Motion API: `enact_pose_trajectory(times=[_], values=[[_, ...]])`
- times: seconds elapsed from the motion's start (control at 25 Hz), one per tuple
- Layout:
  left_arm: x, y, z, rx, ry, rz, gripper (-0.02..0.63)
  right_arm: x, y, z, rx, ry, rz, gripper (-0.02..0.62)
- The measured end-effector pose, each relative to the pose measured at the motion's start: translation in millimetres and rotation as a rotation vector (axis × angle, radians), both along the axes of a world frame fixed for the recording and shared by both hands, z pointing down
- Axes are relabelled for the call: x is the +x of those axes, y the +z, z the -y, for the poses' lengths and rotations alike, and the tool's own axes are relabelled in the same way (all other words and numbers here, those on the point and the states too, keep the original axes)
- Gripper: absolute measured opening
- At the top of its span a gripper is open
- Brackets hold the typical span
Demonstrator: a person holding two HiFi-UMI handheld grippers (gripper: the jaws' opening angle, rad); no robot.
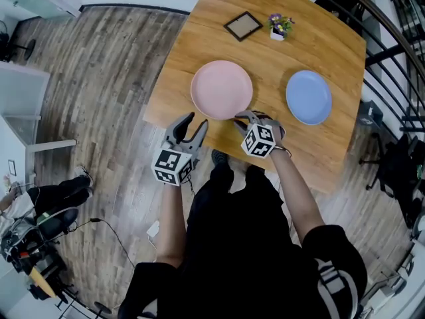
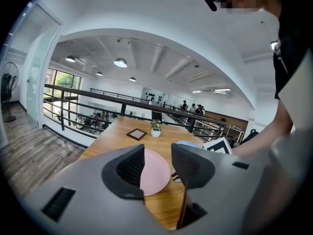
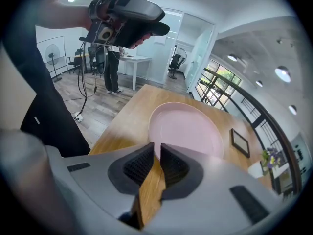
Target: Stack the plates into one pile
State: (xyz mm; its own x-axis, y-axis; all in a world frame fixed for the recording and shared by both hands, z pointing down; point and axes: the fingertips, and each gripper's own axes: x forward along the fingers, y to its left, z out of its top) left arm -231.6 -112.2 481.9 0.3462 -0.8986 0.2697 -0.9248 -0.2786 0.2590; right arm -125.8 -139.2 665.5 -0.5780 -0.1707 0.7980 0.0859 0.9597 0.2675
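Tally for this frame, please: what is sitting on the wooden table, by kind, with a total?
Plates: 2 (pink plate, blue plate)
Picture frame: 1
Potted plant: 1
Total: 4

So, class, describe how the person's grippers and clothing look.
The left gripper and right gripper have grey bodies, dark ribbed pads and cubes of black-and-white square markers. The right one's jaws are closing at the pink plate's rim. The person wears black; the right sleeve is white-striped.
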Motion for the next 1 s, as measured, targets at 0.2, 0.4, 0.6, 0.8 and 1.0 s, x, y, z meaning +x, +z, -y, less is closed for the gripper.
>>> enact_pose_trajectory(times=[0.2,0.4,0.6,0.8,1.0], values=[[18.9,-3.1,1.9,0.003,0.001,0.011,0.131,23.7,-5.1,9.0,-0.003,0.038,0.008,0.025],[34.3,-10.1,6.0,0.018,-0.018,0.016,0.073,42.7,-11.1,12.2,-0.006,0.042,0.016,0.009],[47.2,-11.5,12.5,0.017,-0.029,0.016,0.053,59.2,-13.8,20.3,-0.032,0.058,0.028,0.009],[61.7,-12.8,18.5,0.016,-0.026,0.010,0.040,77.3,-19.0,30.6,-0.032,0.088,0.046,0.009],[80.9,-14.2,26.1,0.018,-0.002,0.006,0.034,96.1,-18.3,35.5,-0.015,0.097,0.034,0.009]])
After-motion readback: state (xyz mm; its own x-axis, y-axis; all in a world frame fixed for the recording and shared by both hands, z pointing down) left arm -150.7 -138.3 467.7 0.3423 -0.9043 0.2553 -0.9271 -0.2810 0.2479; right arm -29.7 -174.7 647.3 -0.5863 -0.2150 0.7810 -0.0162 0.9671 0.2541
